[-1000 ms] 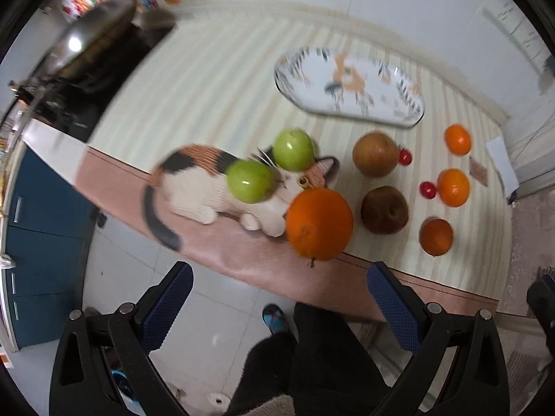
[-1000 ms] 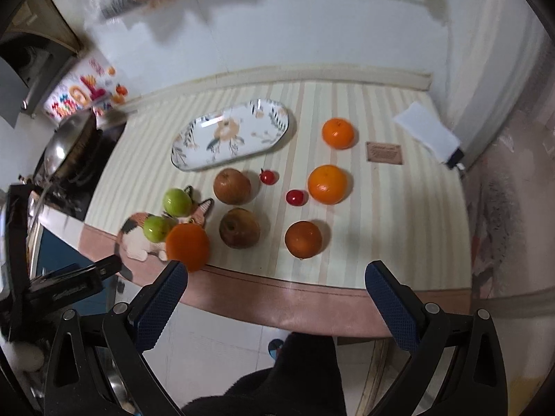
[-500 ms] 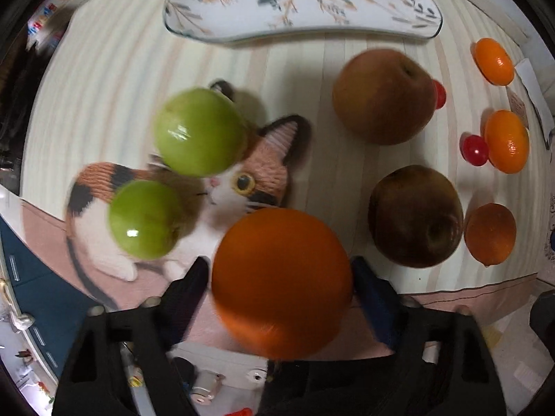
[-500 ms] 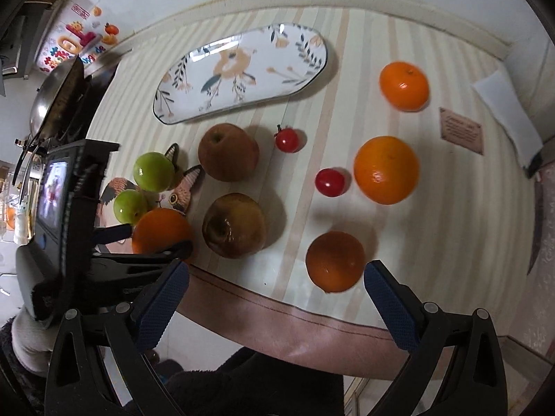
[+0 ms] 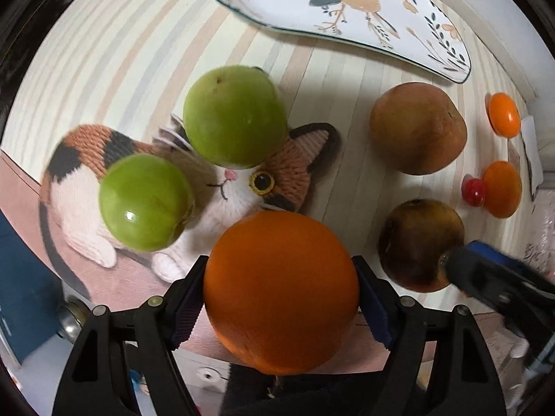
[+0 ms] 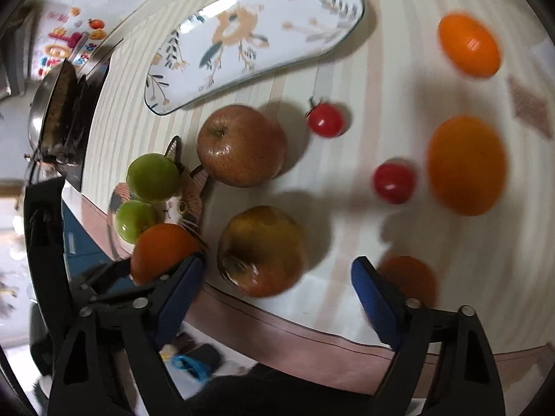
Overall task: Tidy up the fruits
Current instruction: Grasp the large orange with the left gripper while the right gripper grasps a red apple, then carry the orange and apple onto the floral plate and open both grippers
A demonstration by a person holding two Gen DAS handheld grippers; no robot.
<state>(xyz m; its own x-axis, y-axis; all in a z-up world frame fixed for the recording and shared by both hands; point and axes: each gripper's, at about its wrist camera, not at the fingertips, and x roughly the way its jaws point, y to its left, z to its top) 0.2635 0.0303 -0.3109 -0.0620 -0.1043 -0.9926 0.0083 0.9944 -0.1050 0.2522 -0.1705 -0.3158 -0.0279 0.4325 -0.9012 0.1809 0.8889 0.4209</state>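
Note:
My left gripper (image 5: 279, 267) is shut on a large orange (image 5: 281, 291) at the table's front edge, with both blue pads pressed against its sides. Just beyond it, two green apples (image 5: 234, 116) (image 5: 145, 202) rest on a knitted cat mat (image 5: 288, 170). My right gripper (image 6: 277, 261) hangs over a dark yellow-brown apple (image 6: 262, 251). Its jaws are closing with the apple between them, and the pads stand clear of it. One of its fingers (image 5: 485, 267) shows beside that apple (image 5: 419, 242) in the left wrist view. A flowered oblong plate (image 6: 249, 41) lies at the back.
On the striped cloth are a red-brown apple (image 6: 241, 145), two cherry tomatoes (image 6: 326, 119) (image 6: 393, 183) and three more oranges (image 6: 466, 164) (image 6: 468, 45) (image 6: 412, 277). A metal wok (image 6: 52, 104) sits far left. The table's brown front edge (image 6: 312, 326) runs below the fruit.
Both grippers have come down close to the table. The left one closed on the large orange. The right one's jaws have narrowed around the dark apple.

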